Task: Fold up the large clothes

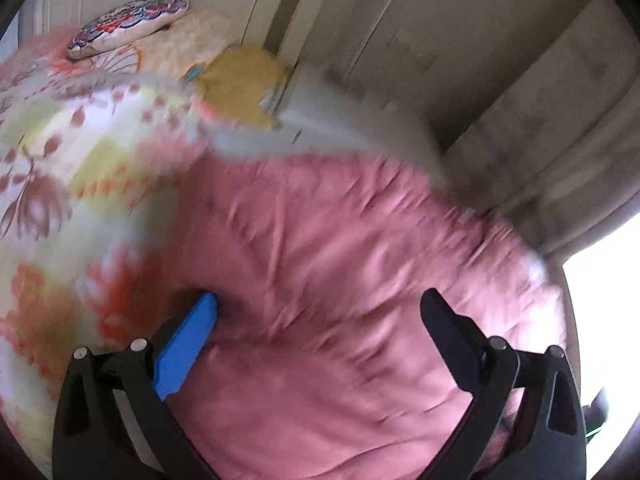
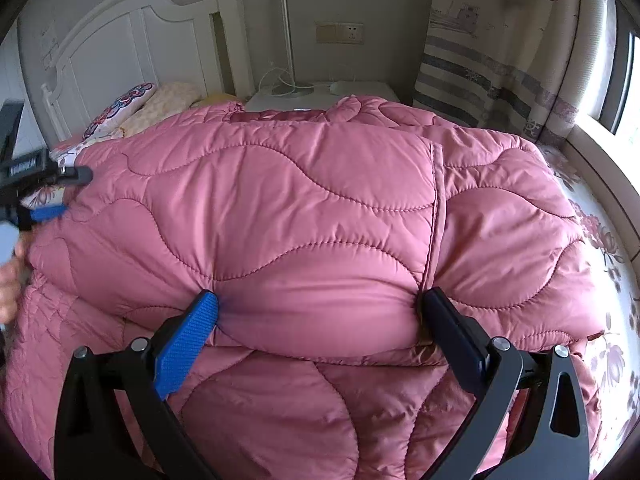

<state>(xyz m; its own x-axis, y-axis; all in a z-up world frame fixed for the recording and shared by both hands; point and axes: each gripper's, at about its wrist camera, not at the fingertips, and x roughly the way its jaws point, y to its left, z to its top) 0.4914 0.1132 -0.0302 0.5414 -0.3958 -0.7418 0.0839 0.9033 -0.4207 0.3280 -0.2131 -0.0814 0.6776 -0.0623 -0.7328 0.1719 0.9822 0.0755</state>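
Observation:
A large pink quilted puffer coat (image 2: 304, 216) lies spread on the bed, with one part folded over the rest. My right gripper (image 2: 320, 312) is open wide, its jaws pressed against the thick folded edge of the coat. My left gripper (image 1: 320, 308) is open over the coat (image 1: 340, 280), which is blurred in the left wrist view. The left gripper also shows in the right wrist view (image 2: 60, 192), open at the coat's left edge.
The bed has a floral sheet (image 1: 60, 160) and a patterned pillow (image 2: 120, 108) by the white headboard (image 2: 120, 48). A white nightstand (image 2: 320, 96) with a lamp stands behind. A curtain (image 2: 500, 60) and a window are at the right.

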